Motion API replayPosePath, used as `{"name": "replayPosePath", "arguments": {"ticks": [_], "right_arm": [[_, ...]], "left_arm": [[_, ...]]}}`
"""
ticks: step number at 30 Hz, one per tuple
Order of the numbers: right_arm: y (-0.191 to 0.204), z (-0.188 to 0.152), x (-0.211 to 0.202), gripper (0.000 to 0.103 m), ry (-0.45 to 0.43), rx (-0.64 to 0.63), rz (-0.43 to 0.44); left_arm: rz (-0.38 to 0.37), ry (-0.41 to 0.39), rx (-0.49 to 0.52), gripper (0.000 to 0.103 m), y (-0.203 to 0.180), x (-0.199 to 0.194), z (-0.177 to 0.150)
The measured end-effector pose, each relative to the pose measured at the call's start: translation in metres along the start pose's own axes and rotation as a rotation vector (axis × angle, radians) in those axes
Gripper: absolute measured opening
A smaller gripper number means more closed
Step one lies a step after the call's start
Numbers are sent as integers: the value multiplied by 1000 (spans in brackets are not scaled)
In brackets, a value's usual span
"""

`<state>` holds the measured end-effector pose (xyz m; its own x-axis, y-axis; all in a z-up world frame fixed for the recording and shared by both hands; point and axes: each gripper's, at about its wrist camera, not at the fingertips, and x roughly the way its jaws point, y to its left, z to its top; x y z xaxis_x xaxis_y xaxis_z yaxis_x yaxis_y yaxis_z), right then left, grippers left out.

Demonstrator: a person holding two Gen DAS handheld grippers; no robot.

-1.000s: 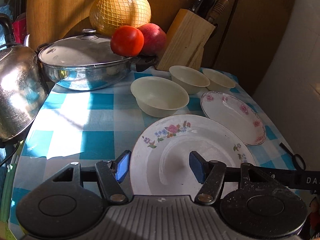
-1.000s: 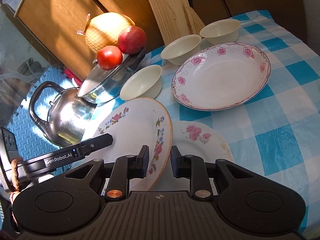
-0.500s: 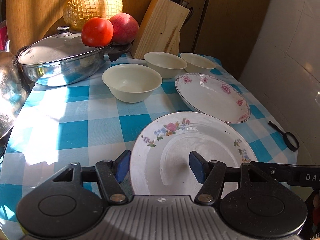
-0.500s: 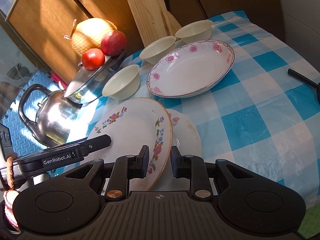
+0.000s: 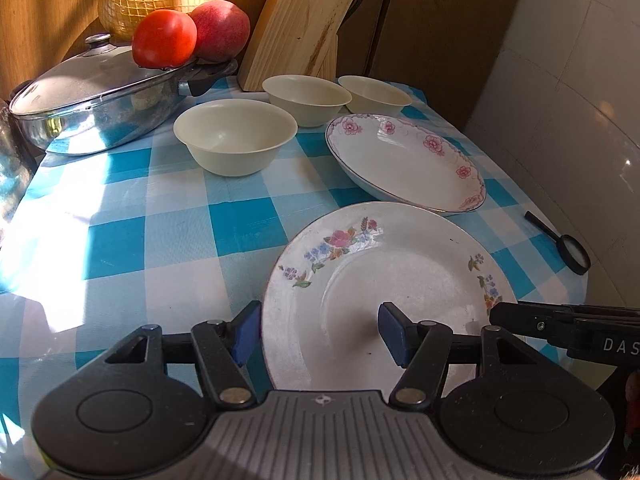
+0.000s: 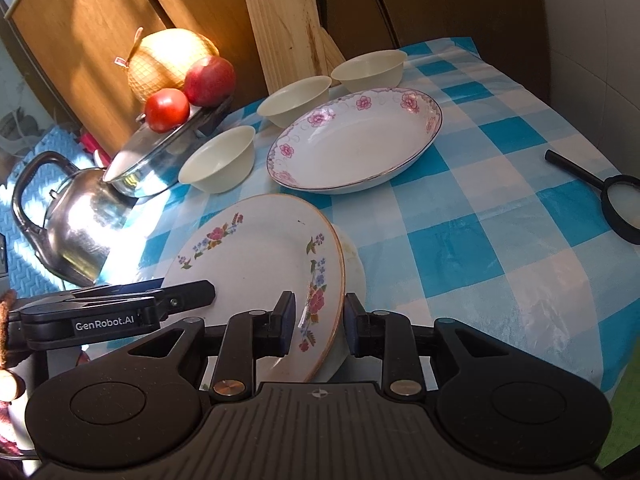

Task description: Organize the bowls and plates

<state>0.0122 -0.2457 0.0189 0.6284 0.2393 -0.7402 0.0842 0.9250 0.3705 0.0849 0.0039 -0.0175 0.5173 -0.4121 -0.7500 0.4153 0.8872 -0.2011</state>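
Stacking flowered plate (image 6: 256, 256) onto lower plate (image 6: 354, 264) | right gripper (image 6: 318, 322) straddles rim, jaws parted, contact unclear | left gripper (image 5: 314, 330) spread | we lower level, centred.

Left wrist view: low over table's near edge, looks forward along left gripper (image 5: 314, 330) fingers, close above flowered plate (image 5: 384, 280); pot (image 5: 100, 100) ahead-left, knife block (image 5: 300, 28) far ahead.

Right wrist view: higher, looks down-forward along right gripper (image 6: 318, 322), same flowered plate (image 6: 256, 276) just ahead of fingers; kettle (image 6: 68, 216) far left.

Shared: plate, pink-rimmed dish (image 5: 404, 160) (image 6: 356, 140), bowls, knife block (image 6: 288, 28), magnifier (image 5: 568, 248) (image 6: 616, 200). Each view catches other gripper's side.
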Motion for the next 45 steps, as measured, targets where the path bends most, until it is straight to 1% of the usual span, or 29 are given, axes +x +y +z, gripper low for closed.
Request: {"name": "replayPosePath", "arguments": {"ticks": [3, 5, 7, 9, 11, 12, 18, 21, 24, 27, 32, 36, 39, 45], "right_arm": [[1, -1, 0, 35, 2, -13, -4], [2, -1, -2, 37, -6, -21, -9], [0, -1, -3, 37, -7, -16, -3], [-2, -1, -5, 38, -17, -13, -23], [-1, -1, -9, 38, -54, -37, -76], [-2, 0, -10, 38, -69, -41, -87], [-9, 3, -11, 40, -77, -7, -78], [-12, 6, -11, 43, -86, 3, -76], [-14, 11, -10, 43, -93, 19, -72], [-17, 22, -9, 44, -114, 20, -81], [-29, 49, -5, 45, -161, 32, -115], [-41, 73, 8, 45, -173, 57, -146], [-50, 90, 21, 46, -170, 65, -179], [-69, 111, 50, 47, -107, 116, -177]], "left_arm": [[-3, 1, -3, 55, 0, 0, 0], [-4, -34, 15, 55, -1, -6, 1], [-23, -66, 23, 55, -3, -13, 4], [-13, -88, 29, 55, -3, -17, 7], [-6, -91, 18, 55, 0, -17, 9], [-7, -88, 7, 55, 2, -16, 9], [-5, -82, -31, 55, 8, -14, 14], [-6, -96, -35, 55, 5, -14, 19], [-10, -100, -47, 55, -1, -9, 29], [-5, -106, -37, 55, -12, -2, 41], [2, -110, -17, 55, -29, 13, 59], [17, -108, -31, 55, -36, 33, 80], [32, -98, -31, 55, -39, 50, 93], [63, -37, -18, 55, -45, 90, 105]]}}
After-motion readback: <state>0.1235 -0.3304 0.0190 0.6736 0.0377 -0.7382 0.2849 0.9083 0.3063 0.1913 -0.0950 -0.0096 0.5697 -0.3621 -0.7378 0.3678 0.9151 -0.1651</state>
